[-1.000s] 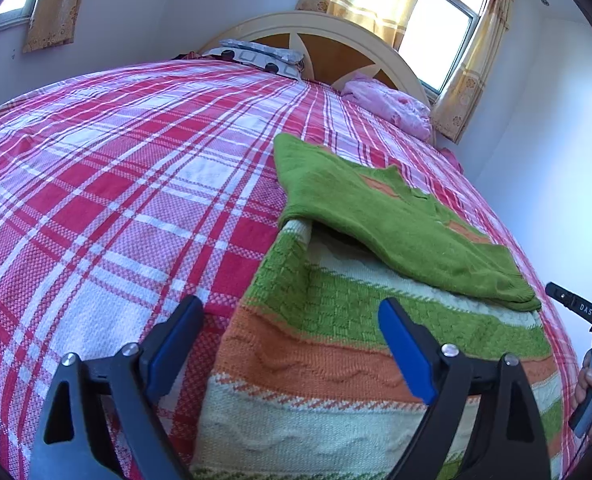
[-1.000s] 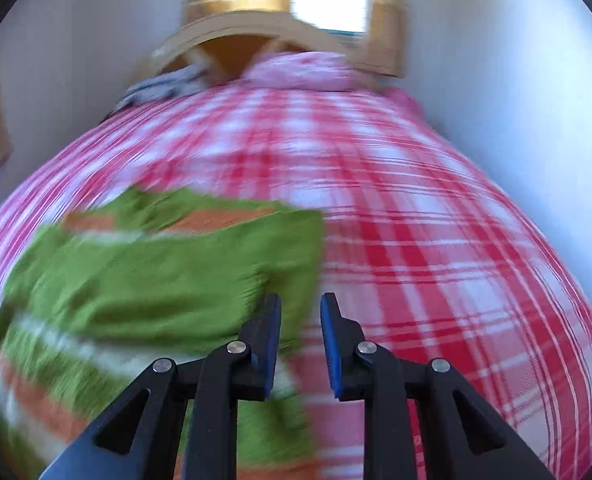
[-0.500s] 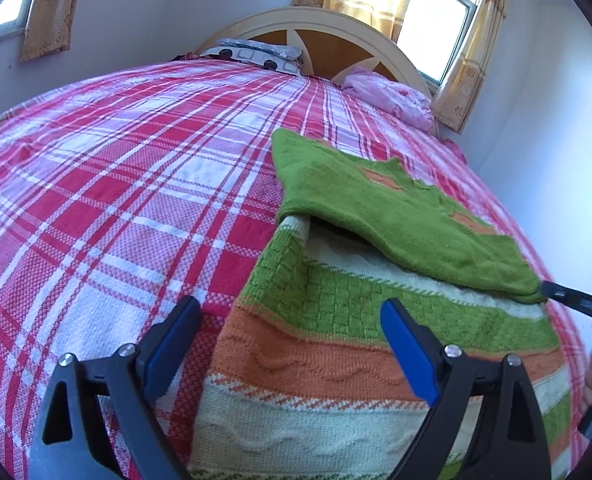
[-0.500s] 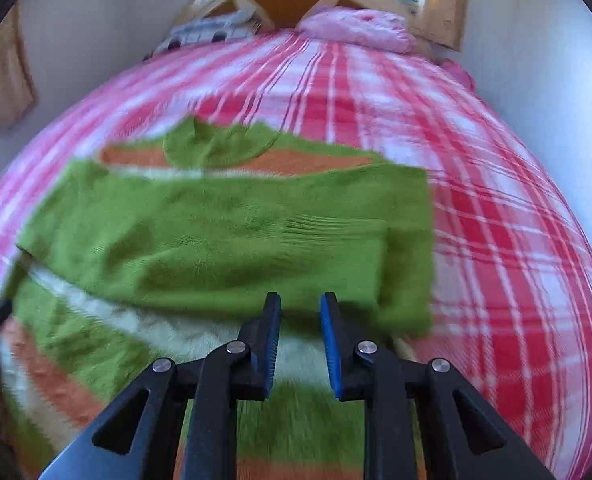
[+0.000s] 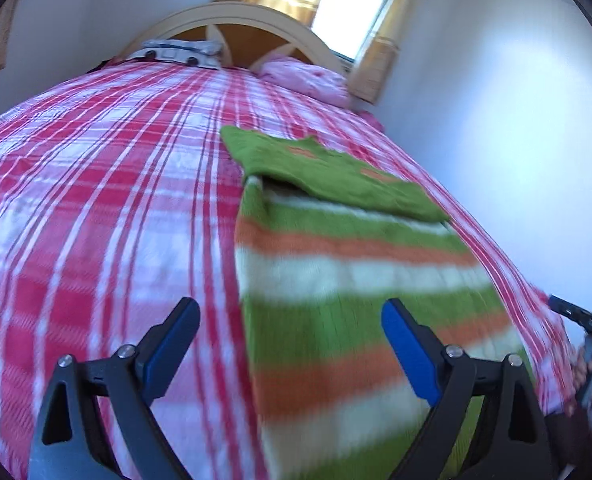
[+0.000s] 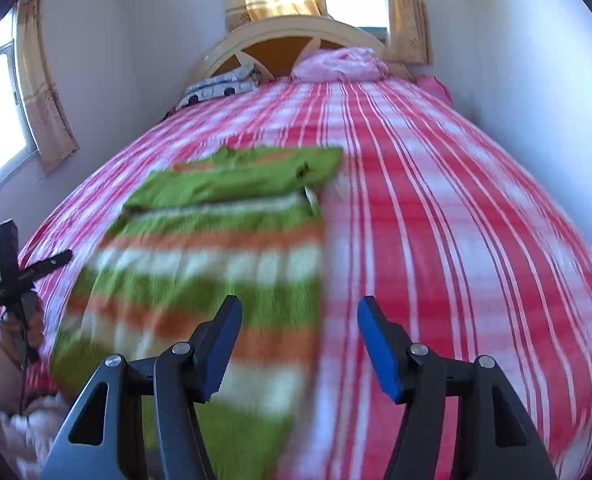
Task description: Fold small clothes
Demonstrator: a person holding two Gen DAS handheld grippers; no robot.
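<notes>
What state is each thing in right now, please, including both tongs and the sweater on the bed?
Striped sweater: flat on the bed, green sleeves folded across its upper part.
Left tongs: open, holding nothing.
Right tongs: open, jaws have just been opening, nothing between them.
Plaid bedspread: spread smooth.
Pink pillow: lying at the headboard.

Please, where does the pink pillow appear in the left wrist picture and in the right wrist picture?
Left wrist: the pink pillow lies upper centre, right of the headboard's middle.
Right wrist: the pink pillow lies top centre, against the headboard's right half.
Shared landmark: the arched headboard under the curtained window.
</notes>
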